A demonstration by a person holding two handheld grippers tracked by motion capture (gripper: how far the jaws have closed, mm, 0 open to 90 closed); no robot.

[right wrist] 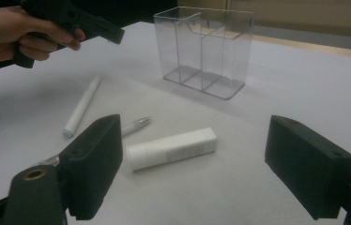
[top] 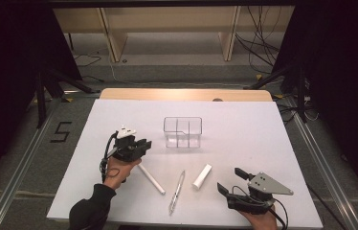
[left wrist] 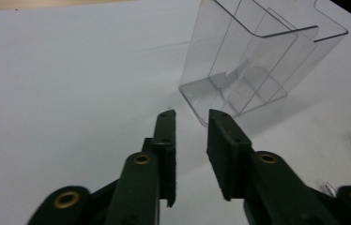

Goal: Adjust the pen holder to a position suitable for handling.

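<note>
the left gripper (top: 144, 143) is up off the white table (top: 263, 158), just to the left of the clear organizer (top: 183, 132), its tips pointing toward the box. its jaws sit close together with a narrow gap between the pads and nothing in it; in the left gripper view the near lower corner of the organizer (left wrist: 258, 61) stands just past the tips, apart from them, a bit to the right. so those tongs are nearly clenched on air, gripping nothing.

the organizer stands upright in the middle of the table, see-through, split into compartments, all of them bare from what i can see.

the right gripper (top: 229, 181) is down at the near right corner of the table, jaws spread wide and holding nothing. in the right gripper view the white tube (right wrist: 171, 148) lies on its side on the table between and just beyond the two open pads, not touched by either.

left of the tube lies a silver pen (top: 177, 191), and further left a white marker (top: 151, 179), slanted, just below the left hand (top: 118, 168). all three lie flat on the table, between the two grippers, nearer the person than the organizer.
</note>
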